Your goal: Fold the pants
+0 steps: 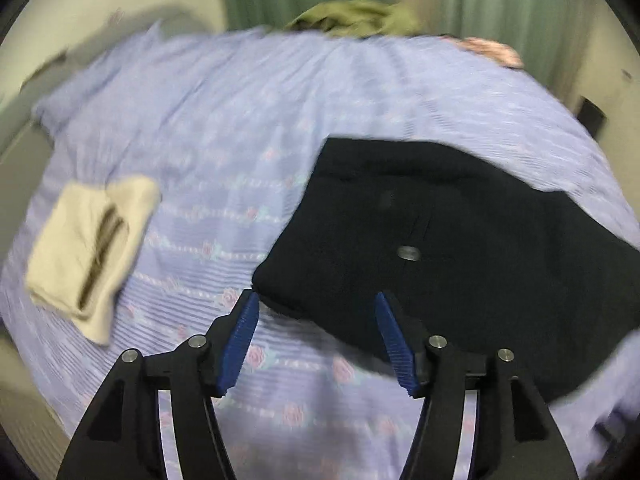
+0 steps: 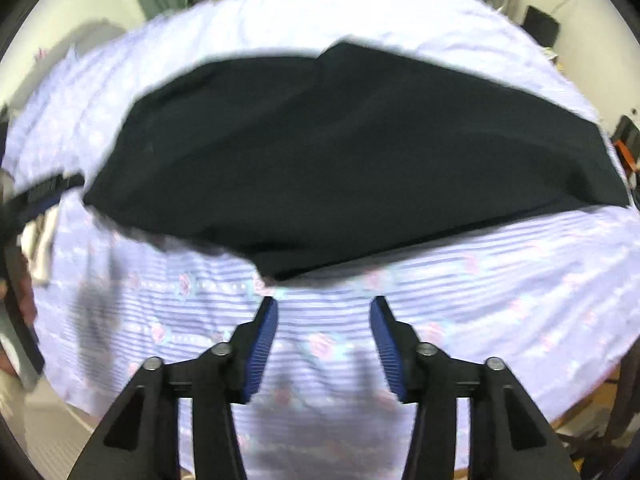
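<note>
Lilac floral bed (image 1: pixel 208 128) fills both views. Black pants (image 1: pixel 460 232) lie folded, centre-right in left view, across the middle in right view. Cream towel (image 1: pixel 88 240) at left. Left fingers (image 1: pixel 316 300) and right fingers (image 2: pixel 324 304) moderately apart, holding nothing.

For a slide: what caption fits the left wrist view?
Open left gripper above black pants on a lavender floral bedsheet.
</note>
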